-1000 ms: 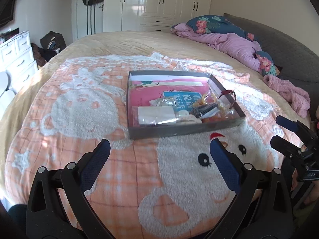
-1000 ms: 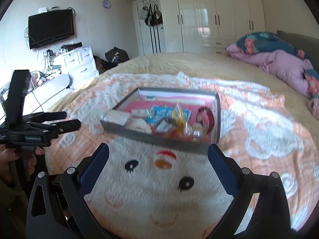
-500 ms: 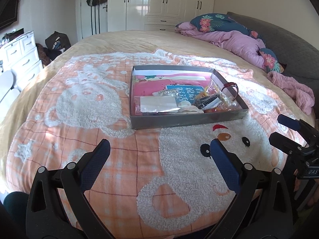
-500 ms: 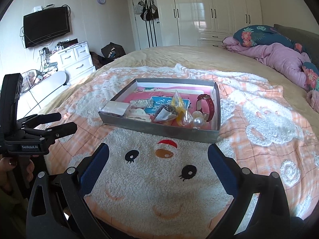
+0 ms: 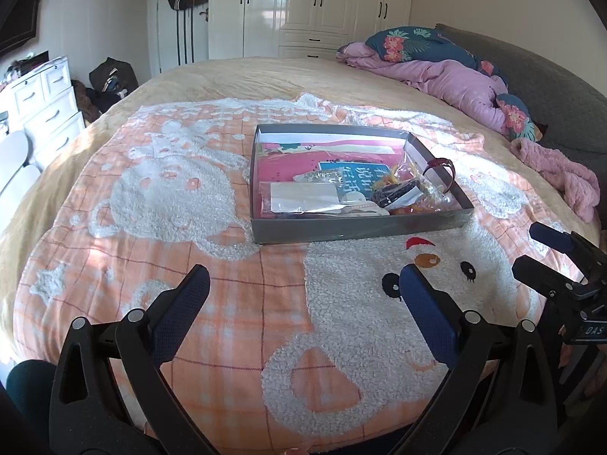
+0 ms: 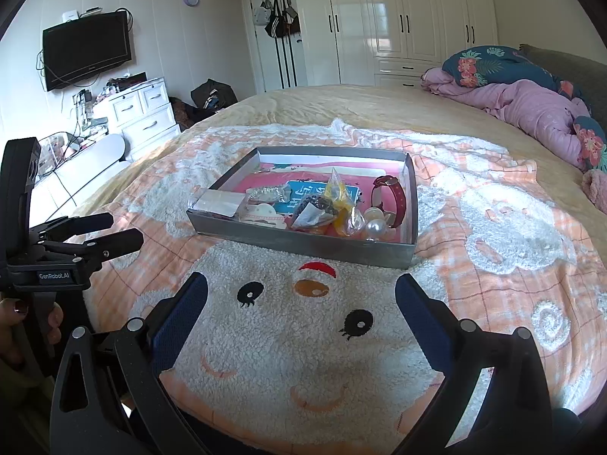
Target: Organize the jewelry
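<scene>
A shallow grey box [image 5: 353,229] [image 6: 303,240] lies on the bed's orange and white blanket. It holds bagged jewelry, a blue card [image 5: 360,178], a red watch [image 6: 394,199] against its right wall, large pearls [image 6: 373,225], a yellow bag [image 6: 335,189] and a clear flat packet [image 5: 303,197]. My left gripper [image 5: 303,295] is open and empty, above the blanket well short of the box. My right gripper [image 6: 301,295] is open and empty, also short of the box; it shows at the right edge of the left wrist view [image 5: 546,254].
A pink quilt [image 5: 455,83] and floral pillows [image 6: 489,64] lie at the far right of the bed. A pink fluffy cloth [image 5: 557,174] lies at the right edge. White drawers [image 6: 140,113] and a wall TV [image 6: 87,51] stand to the left.
Both grippers have drawn back and risen a little, so the box looks smaller and farther. Both stay open and empty.
</scene>
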### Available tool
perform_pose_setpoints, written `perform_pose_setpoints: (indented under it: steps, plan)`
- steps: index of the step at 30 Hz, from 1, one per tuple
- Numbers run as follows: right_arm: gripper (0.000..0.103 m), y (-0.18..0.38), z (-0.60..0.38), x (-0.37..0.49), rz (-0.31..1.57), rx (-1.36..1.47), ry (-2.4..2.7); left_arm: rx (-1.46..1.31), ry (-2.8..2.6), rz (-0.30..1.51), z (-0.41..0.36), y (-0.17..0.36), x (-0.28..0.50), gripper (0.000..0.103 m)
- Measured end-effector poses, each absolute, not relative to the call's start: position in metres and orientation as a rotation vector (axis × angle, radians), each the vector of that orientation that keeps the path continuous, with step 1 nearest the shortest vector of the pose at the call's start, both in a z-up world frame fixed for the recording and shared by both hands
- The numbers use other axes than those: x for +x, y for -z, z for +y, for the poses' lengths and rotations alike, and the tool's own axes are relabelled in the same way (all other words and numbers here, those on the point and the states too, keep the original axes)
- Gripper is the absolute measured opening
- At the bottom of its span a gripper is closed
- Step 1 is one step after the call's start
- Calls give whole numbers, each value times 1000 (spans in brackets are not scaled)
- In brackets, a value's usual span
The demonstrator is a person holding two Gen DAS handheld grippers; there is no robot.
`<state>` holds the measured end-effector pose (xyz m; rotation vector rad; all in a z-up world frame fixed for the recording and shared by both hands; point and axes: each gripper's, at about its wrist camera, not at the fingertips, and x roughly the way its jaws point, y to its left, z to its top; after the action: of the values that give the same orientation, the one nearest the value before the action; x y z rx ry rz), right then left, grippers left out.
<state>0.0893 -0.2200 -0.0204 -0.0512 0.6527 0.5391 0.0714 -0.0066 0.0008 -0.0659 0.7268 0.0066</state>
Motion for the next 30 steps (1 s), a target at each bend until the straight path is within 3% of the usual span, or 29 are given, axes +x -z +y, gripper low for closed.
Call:
perform_pose_setpoints:
  steps: [30]
  plan:
    - [99,20,-220,86,654,-57,-545,-68,-4,726,-7,-6,68,94]
